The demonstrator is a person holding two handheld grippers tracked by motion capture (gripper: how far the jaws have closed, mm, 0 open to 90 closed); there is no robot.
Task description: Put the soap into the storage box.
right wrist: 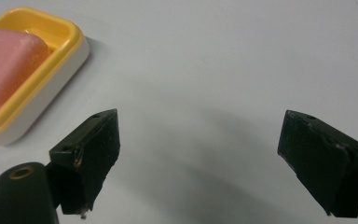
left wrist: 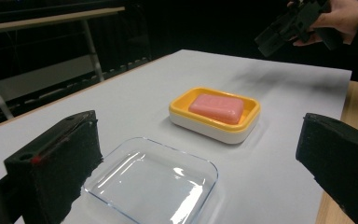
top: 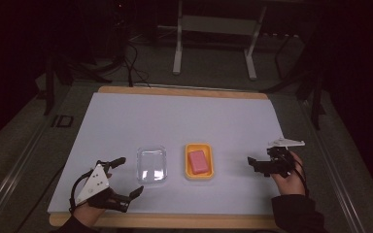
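The room behind is dark, with the white legs of a stand (top: 213, 46) at the top centre of the high view and cables on the grey floor. In front of me lies a white sheet (top: 175, 121) over a wooden table (top: 175, 221), whose edge shows along the bottom of that frame.

My left gripper (top: 132, 175) sits at the lower left of the high view, resting low at the sheet's near edge, its jaws spread wide with nothing between them. In the left gripper view the two black pads stand at the left and right edges of the frame, and the clear plastic lid (left wrist: 154, 182) lies flat on the sheet between and just beyond them, not touched.

My right gripper (top: 252, 164) is at the right of the high view, held in my hand (top: 291, 177) above the sheet, jaws pointing toward the frame's centre. They are parted and empty; in the right gripper view bare white sheet shows between them.

The yellow soap dish (top: 198, 161) stands near the centre of the high view, just right of the lid and apart from it. A pink bar of soap (top: 198, 161) lies inside it. In the right gripper view the dish (right wrist: 42, 79) sits in the upper left corner, beyond my left-hand jaw, not in contact.
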